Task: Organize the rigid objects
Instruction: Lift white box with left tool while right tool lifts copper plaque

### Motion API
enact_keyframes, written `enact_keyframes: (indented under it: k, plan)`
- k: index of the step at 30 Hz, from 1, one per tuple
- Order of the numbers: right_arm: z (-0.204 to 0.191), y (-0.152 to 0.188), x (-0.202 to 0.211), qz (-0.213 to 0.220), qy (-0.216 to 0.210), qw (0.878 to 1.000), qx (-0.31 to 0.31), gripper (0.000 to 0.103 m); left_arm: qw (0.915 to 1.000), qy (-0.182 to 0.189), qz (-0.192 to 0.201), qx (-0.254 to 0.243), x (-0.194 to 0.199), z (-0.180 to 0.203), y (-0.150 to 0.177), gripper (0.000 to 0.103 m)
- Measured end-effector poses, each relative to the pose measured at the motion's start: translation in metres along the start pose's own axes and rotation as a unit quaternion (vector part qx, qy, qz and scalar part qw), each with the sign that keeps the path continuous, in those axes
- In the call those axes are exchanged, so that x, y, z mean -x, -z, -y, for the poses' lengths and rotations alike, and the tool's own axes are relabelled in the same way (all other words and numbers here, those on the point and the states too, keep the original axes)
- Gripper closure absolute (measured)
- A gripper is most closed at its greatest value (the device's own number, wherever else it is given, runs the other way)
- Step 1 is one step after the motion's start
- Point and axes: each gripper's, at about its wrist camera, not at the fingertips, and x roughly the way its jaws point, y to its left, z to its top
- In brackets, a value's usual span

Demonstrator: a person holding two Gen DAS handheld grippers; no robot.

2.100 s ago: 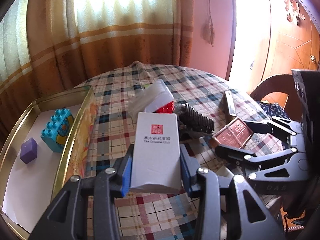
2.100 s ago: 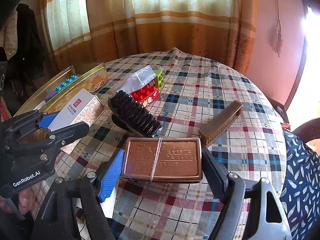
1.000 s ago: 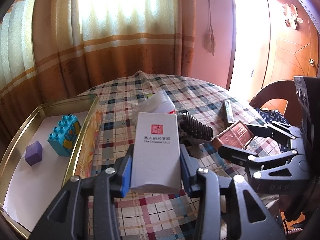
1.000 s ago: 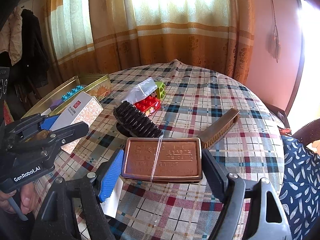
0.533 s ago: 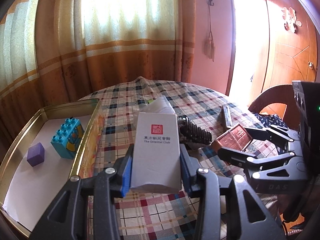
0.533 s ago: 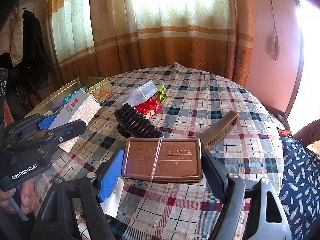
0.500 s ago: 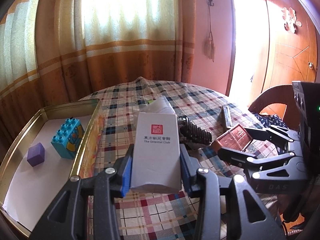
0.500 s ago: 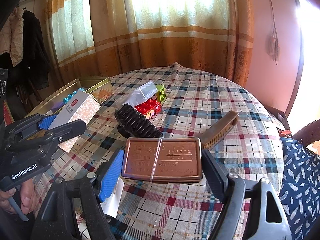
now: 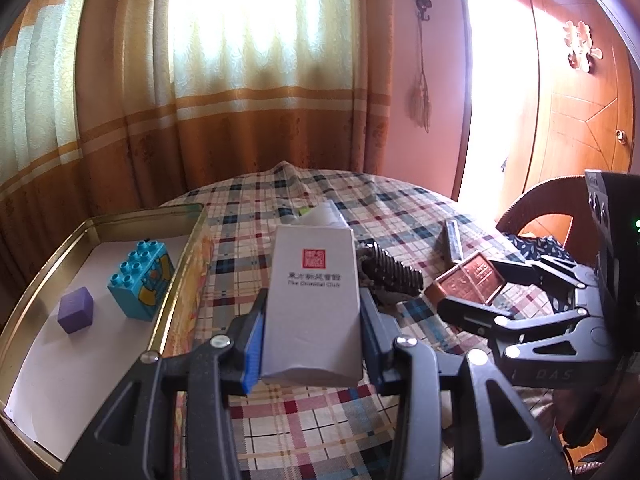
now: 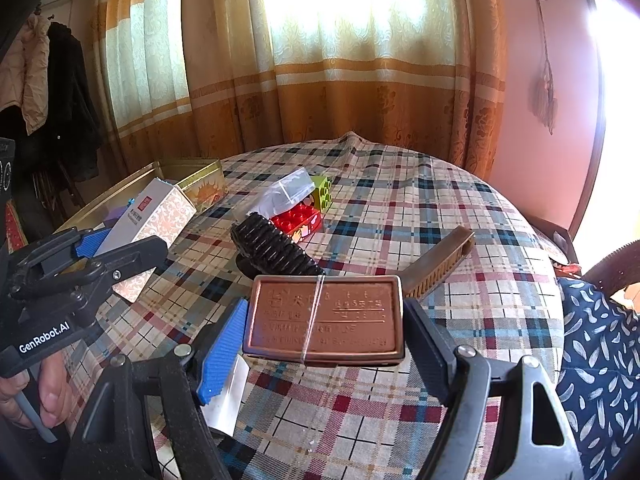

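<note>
Both tongs have lifted their loads off the tabletop (image 9: pixel 320 432). Left wrist view: left tongs (image 9: pixel 312 320) pinch the white box (image 9: pixel 314 300), long axis pointing away, just right of the gold tin (image 9: pixel 176 320); swinging over, it could clip the rim. Right wrist view: right tongs (image 10: pixel 324 324) pinch the copper tin (image 10: pixel 324 320) crosswise, right of that tin; its smooth ends may slip.

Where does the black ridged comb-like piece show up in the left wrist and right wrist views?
Left wrist view: the black ridged piece lies right of centre, between the white box in the left gripper and the copper tin.
Right wrist view: it lies at centre, just behind the copper tin.
Shared landmark: the gold tray.
</note>
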Motion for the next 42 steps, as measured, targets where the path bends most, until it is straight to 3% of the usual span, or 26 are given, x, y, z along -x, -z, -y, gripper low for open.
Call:
enact_keyframes:
  k: [42]
  plan:
    - [-0.006,0.005,0.022,0.074,0.012,0.997,0.028,0.025,0.9965,-0.025,0.079,0.0,0.029,0.0,0.004,0.063]
